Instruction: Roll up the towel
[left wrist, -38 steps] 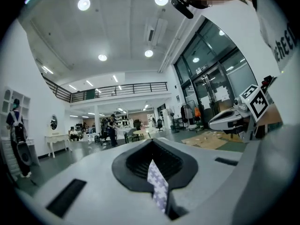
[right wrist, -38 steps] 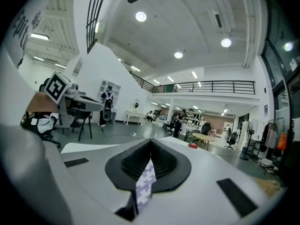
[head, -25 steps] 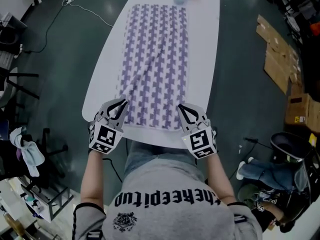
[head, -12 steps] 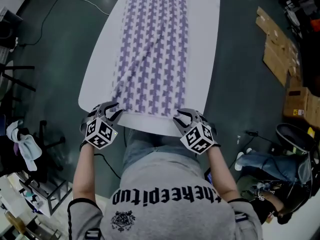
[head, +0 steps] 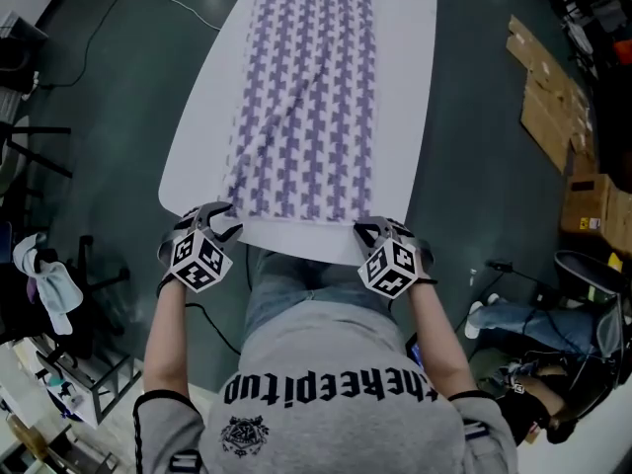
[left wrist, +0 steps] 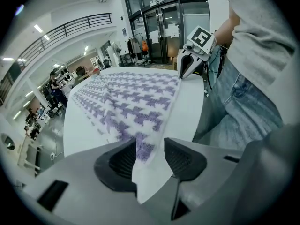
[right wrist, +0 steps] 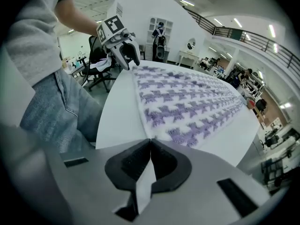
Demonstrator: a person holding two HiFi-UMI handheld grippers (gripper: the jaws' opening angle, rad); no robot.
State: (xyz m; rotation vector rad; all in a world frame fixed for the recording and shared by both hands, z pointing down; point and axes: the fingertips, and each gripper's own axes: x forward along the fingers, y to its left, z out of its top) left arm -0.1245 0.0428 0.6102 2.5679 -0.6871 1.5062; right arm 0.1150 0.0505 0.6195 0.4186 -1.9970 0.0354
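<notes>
One table [head: 405,117]: white, long, rounded; carries towel [head: 306,97] along its length, with bare margin on both sides and at near edge, room enough to roll away from the body.
Towel: purple-and-white check, spread flat at full length, one diagonal crease. Short near end just inside table's near edge and square to it, so judged the starting end. No roll begun.
Left gripper [head: 219,210]: at near left corner, pitched steeply down. Jaws spread, just been opening; towel corner between pads, slack, not pressed. Judged no hold yet on this side.
Right gripper [head: 373,227]: at near right corner, same downward pitch. Jaws just been closing, now pressed together on what reads as towel's white hem.
Spacing: one gripper per corner, well apart, for an even lift of near end and a straight start.
Risk: grip on one side only; skewed roll likely unless closed on left corner first.
</notes>
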